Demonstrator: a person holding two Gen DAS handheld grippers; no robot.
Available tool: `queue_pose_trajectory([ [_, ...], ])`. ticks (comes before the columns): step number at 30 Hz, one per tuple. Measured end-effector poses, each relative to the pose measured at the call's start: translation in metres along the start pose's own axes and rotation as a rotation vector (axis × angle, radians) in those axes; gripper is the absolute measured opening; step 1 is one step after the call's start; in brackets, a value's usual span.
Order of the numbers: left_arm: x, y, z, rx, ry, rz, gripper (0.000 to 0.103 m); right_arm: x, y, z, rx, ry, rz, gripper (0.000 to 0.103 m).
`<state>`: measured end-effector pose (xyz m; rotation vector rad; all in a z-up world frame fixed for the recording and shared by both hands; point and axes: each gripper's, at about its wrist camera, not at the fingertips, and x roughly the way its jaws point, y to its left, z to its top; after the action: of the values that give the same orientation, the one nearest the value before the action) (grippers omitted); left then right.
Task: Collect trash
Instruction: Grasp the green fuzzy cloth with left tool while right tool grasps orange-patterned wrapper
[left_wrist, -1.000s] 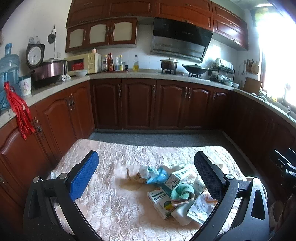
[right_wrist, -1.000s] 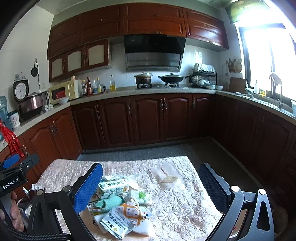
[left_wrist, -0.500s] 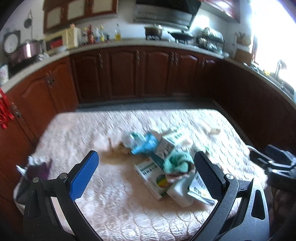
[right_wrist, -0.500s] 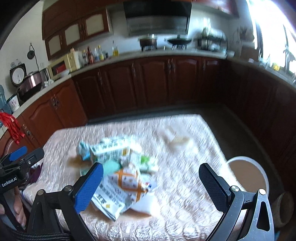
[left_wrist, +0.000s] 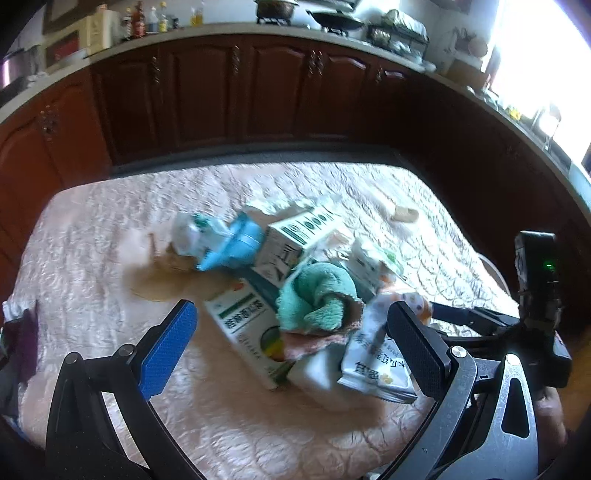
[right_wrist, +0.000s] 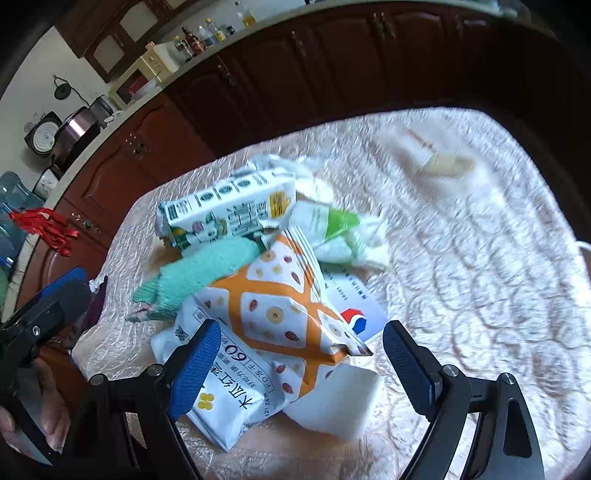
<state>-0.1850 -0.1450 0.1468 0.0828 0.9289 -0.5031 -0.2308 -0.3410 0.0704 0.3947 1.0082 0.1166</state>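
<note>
Right wrist view: my right claw (right_wrist: 295, 363) is angled down over the trash heap, jaws closing but not yet pressing, with the orange-patterned snack bag (right_wrist: 284, 306) lying between the pads
Left wrist view: my left claw (left_wrist: 291, 350) stands wide and holds nothing; the green-and-white carton (left_wrist: 245, 332) and teal cloth (left_wrist: 314, 299) lie between its fingers
Where the trash is: heaped at the centre of the quilted surface (right_wrist: 480, 258); the milk carton (right_wrist: 229, 212) sits at 11 o'clock of the snack bag, a crumpled green-and-white wrapper (right_wrist: 340, 232) at 1 o'clock, a white sponge-like block (right_wrist: 332, 402) at 5 o'clock, partly under the bag
Stray piece: a small pale brush-like item (right_wrist: 443, 164) lies well apart, at 2 o'clock of the heap
Step in hand, as I judge it: pinching the snack bag
How to do it well: I'd bite on the bag's crumpled middle, not its slick edge, and lift straight up so the cloth and cartons leaning on it slide off
Risk: thin foil may slip, or drag the white packet (right_wrist: 225, 398) beneath it
Left claw's job: stay clear, or pin the heap down
</note>
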Motion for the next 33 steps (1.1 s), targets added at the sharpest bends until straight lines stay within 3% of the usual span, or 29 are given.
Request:
queue_pose_trajectory([
  [2, 0.012, -0.006, 0.001, 0.022, 0.02, 0.007, 0.103, 0.002, -0.005, -0.002, 0.028, 0.002, 0.052, 0.05],
  [5, 0.031, -0.011, 0.002, 0.036, 0.053, 0.012, 0.102, -0.007, -0.011, -0.006, 0.042, -0.025, 0.085, 0.039],
  [8, 0.045, -0.011, 0.003, 0.035, 0.072, 0.011, 0.092, -0.022, -0.015, -0.012, 0.031, -0.055, 0.09, 0.033],
  [10, 0.052, -0.01, 0.003, 0.032, 0.097, 0.007, 0.079, -0.038, -0.017, -0.013, 0.028, -0.099, 0.079, 0.03],
  [11, 0.055, -0.01, 0.003, 0.029, 0.109, 0.0, 0.064, -0.043, -0.018, -0.011, 0.029, -0.109, 0.076, 0.03],
  [13, 0.06, -0.008, 0.002, 0.017, 0.137, -0.036, 0.049, -0.053, -0.021, -0.01, 0.03, -0.129, 0.071, 0.029],
  [15, 0.063, -0.008, 0.0, 0.006, 0.157, -0.062, 0.024, -0.059, -0.023, -0.009, 0.032, -0.141, 0.062, 0.029],
  [17, 0.057, -0.009, 0.0, 0.0, 0.144, -0.073, 0.017, -0.068, -0.028, -0.011, 0.049, -0.157, 0.074, 0.028],
  [26, -0.016, -0.019, 0.012, 0.045, 0.022, -0.176, 0.014, -0.112, -0.036, -0.015, 0.084, -0.252, 0.078, 0.028],
  [33, -0.045, -0.059, 0.036, 0.125, -0.042, -0.232, 0.014, -0.155, -0.058, -0.016, 0.13, -0.349, 0.035, 0.028],
])
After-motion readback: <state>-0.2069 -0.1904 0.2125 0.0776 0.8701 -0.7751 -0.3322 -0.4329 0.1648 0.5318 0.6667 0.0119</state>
